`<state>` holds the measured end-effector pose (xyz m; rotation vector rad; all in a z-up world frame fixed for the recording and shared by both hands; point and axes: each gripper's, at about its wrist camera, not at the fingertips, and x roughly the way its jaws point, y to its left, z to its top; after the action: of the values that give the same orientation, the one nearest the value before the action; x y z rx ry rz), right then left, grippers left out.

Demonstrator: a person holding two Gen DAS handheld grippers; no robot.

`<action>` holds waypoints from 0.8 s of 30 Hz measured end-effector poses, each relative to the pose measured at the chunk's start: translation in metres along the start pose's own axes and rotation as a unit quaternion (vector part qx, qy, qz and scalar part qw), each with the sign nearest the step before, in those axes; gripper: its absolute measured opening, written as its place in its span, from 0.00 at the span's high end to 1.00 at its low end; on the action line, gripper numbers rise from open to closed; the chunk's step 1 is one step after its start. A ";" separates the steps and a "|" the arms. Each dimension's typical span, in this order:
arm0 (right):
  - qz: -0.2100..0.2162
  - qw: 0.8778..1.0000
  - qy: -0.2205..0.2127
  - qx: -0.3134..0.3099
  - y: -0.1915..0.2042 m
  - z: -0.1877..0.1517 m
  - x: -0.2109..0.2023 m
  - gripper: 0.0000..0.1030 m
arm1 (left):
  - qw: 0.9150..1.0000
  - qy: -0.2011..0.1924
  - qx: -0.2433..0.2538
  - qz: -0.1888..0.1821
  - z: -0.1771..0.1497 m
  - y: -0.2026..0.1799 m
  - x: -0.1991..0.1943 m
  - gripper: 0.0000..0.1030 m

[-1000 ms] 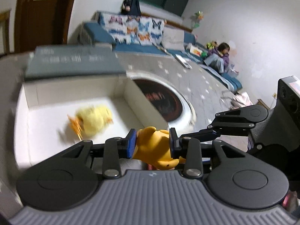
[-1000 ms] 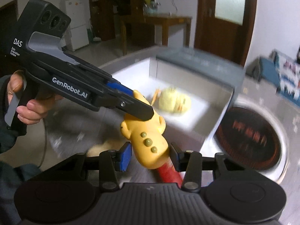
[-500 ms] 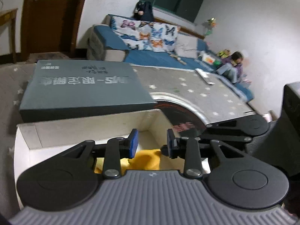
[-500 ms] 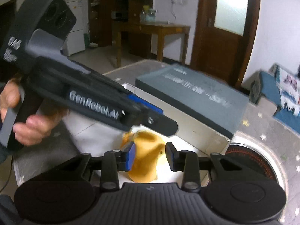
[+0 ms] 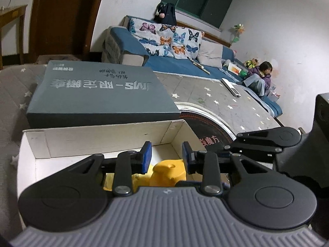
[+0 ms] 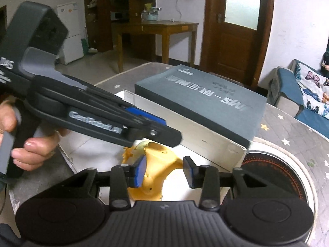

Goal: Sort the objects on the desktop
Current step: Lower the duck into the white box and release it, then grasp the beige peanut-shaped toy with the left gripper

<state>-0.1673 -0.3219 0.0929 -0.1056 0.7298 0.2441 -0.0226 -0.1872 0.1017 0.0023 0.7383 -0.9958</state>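
Observation:
An orange bear-shaped toy (image 5: 167,174) lies inside the open white box (image 5: 102,136), below my left gripper (image 5: 167,157), which is open above it. In the right wrist view the same toy (image 6: 162,168) lies on the box floor under my right gripper (image 6: 164,171), which is open with jaws either side of it and apart from it. A yellow plush chick (image 6: 128,154) lies next to the toy, mostly hidden by the left gripper's body (image 6: 98,115). It shows as a yellow patch in the left wrist view (image 5: 137,180).
A grey lidded box (image 5: 98,94) lies just behind the white box (image 6: 205,140). A round dark cooker plate (image 6: 275,177) sits to the right in the grey starred tablecloth (image 5: 226,100). A sofa (image 5: 174,47) and a seated child (image 5: 259,78) are beyond.
Both grippers let go of the orange toy; it dropped into the white box. Both grippers opened and tilted up over the box.

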 end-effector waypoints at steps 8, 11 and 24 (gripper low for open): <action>-0.042 0.999 0.003 0.004 -0.001 -0.007 -0.007 0.62 | 1.000 -0.015 0.006 0.001 -0.014 -0.008 -0.030 0.68; -0.044 0.999 0.007 0.005 -0.002 -0.010 -0.009 0.62 | 1.000 -0.020 0.015 0.000 -0.022 -0.014 -0.045 0.68; -0.031 0.999 -0.016 -0.001 0.019 -0.033 -0.050 0.54 | 0.998 0.014 0.054 -0.007 -0.103 -0.047 -0.108 0.63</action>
<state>-0.2297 -0.3184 0.1020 -0.1251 0.6944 0.1865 -0.1514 -0.0983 0.0999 0.1056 0.7092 -1.0496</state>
